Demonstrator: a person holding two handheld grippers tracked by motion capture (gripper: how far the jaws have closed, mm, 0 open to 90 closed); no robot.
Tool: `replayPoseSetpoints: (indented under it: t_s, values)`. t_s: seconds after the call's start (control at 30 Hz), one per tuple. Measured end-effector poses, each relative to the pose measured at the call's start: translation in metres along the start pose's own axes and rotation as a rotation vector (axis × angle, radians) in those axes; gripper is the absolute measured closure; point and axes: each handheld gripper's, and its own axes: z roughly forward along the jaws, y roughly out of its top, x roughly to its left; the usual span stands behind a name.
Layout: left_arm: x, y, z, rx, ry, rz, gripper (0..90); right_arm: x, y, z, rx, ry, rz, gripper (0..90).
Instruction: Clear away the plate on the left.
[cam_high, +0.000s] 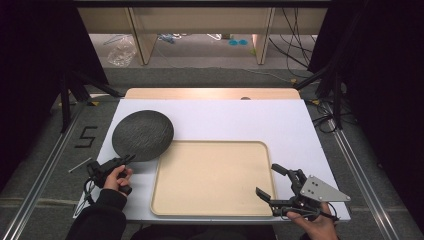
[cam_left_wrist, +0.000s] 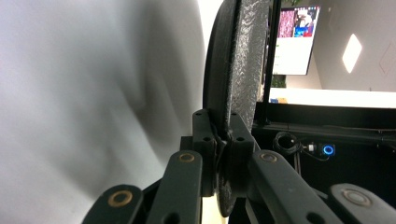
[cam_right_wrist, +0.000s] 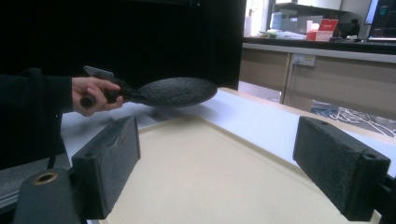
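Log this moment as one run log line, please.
left gripper: shut on black plate rim, lifted | right gripper: open, over beige tray | tray bare

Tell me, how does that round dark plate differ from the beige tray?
The round, dark grey textured plate is held off the table by its rim in the left gripper, whose fingers are shut on it; the rectangular, smooth beige tray lies flat on the white table, untouched. The plate is the smaller of the two. Both are shallow and carry nothing.
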Motion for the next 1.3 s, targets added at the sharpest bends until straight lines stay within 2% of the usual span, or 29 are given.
replayPoseSetpoints:
  t_s: [0.17,0.23,0.27,0.37,0.47,0.5,0.53,0.7,0.77,0.87,1.03,1.07,1.17,1.3]
  values:
    - [-0.004,-0.009,0.002,0.039,-0.017,0.011,85.8,0.000,0.000,-0.001,0.013,-0.001,0.007,15.9]
    - [-0.007,-0.014,0.003,0.055,-0.024,0.020,85.9,0.000,0.000,0.000,0.001,0.000,0.001,15.9]
    - [-0.007,-0.015,0.003,0.071,-0.021,0.041,85.8,0.000,0.000,0.001,-0.008,-0.001,0.003,15.9]
    - [-0.010,-0.022,0.005,0.092,-0.026,0.042,85.8,0.000,0.000,0.000,-0.008,0.000,0.003,15.9]
    - [-0.012,-0.029,0.007,0.123,-0.027,0.050,85.9,-0.001,0.001,-0.002,0.032,-0.003,-0.002,15.9]
    - [-0.013,-0.032,0.007,0.129,-0.024,0.054,86.0,0.000,0.001,-0.003,0.037,-0.003,0.016,15.8]
    - [-0.013,-0.035,0.008,0.137,-0.026,0.057,85.8,0.000,0.000,-0.001,0.016,0.004,0.011,15.9]
    - [-0.015,-0.050,0.013,0.187,-0.015,0.072,85.7,0.000,0.001,-0.003,0.039,-0.002,0.013,15.9]
    - [-0.016,-0.056,0.014,0.205,-0.014,0.081,85.8,-0.001,0.001,-0.003,0.030,-0.005,0.001,15.9]
    - [-0.017,-0.066,0.017,0.236,-0.013,0.083,85.7,0.000,0.000,-0.001,0.015,0.005,0.013,15.8]
    - [-0.018,-0.079,0.019,0.285,-0.008,0.097,85.7,0.000,0.001,-0.002,0.031,0.009,0.020,15.9]
    - [-0.018,-0.082,0.020,0.292,-0.004,0.099,85.7,-0.001,0.001,-0.002,0.019,0.002,0.002,15.9]
    - [-0.018,-0.091,0.021,0.324,-0.011,0.114,85.6,-0.001,0.001,-0.002,0.021,0.001,0.002,15.8]
    - [-0.017,-0.102,0.024,0.370,-0.009,0.129,85.5,0.001,0.001,-0.003,0.034,0.008,0.026,15.9]
